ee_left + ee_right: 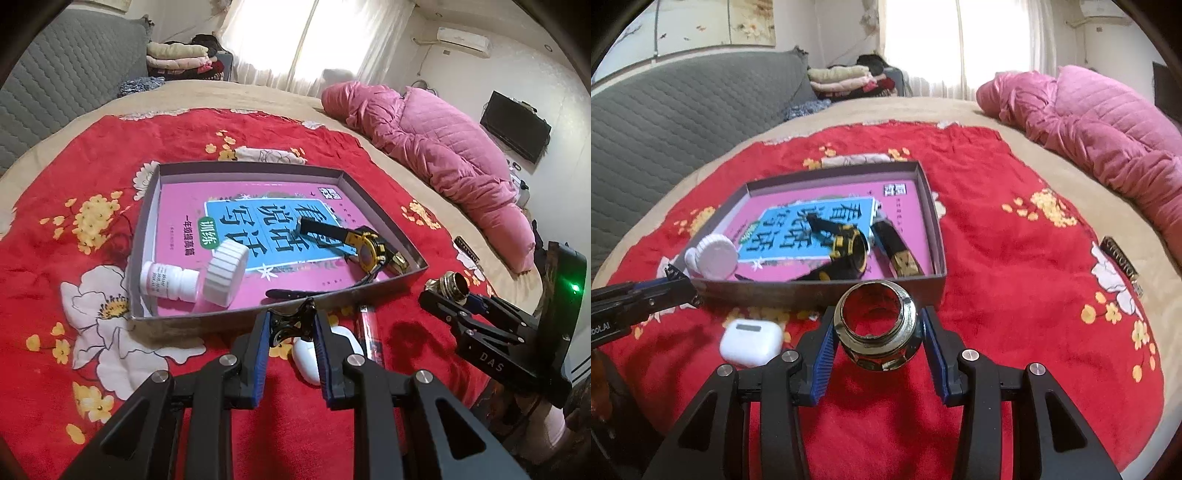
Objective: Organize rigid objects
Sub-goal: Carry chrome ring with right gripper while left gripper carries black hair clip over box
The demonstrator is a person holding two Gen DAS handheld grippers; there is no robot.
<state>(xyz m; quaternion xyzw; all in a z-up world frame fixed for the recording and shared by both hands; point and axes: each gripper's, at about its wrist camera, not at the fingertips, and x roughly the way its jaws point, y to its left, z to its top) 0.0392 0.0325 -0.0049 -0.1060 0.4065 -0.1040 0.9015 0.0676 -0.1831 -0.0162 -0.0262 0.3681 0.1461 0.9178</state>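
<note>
Your left gripper [291,328] pinches a black clip [293,323] just before the grey tray [384,210]; your right gripper [879,338] clamps a metal fitting [877,325] near the tray's front wall.

Earbud case [308,356] half behind tongs

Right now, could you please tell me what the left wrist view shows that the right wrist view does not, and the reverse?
Only the left wrist view shows the clear tube lying on the red blanket, the wall TV and the air conditioner. Only the right wrist view shows the metal ring fitting head-on between the right claw fingers, plus the painted panels above the headboard. Both show the gray box, watch, white bottle, earbud case, and the left claw on a black clip.
</note>
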